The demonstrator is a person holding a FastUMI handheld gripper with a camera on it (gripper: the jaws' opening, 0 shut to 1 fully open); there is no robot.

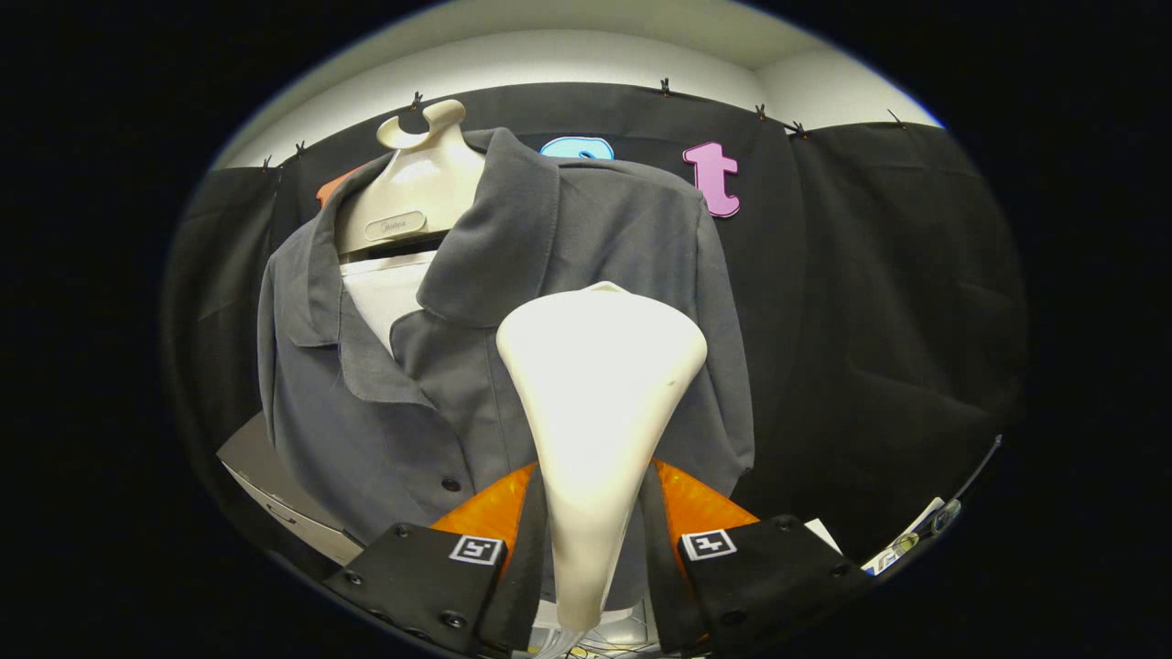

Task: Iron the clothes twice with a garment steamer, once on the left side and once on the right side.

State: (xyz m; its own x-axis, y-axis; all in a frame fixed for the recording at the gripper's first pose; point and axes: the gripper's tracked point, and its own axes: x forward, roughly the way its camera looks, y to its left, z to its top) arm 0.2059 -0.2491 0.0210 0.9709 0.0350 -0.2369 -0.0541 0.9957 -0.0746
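A grey collared shirt hangs on a cream hanger stand, with a white board showing at its open neck. My gripper is shut on the neck of a cream garment steamer head. Both fingers press on the neck from either side. The wide end of the steamer head points up and rests against, or close to, the shirt's front on the side right of the button placket, about chest height. A dark button shows lower on the placket.
The black cloth wall hangs right behind the shirt and stretches off to the right. A grey flat panel sticks out below the shirt's left hem. A thin cable and some papers lie low on the right.
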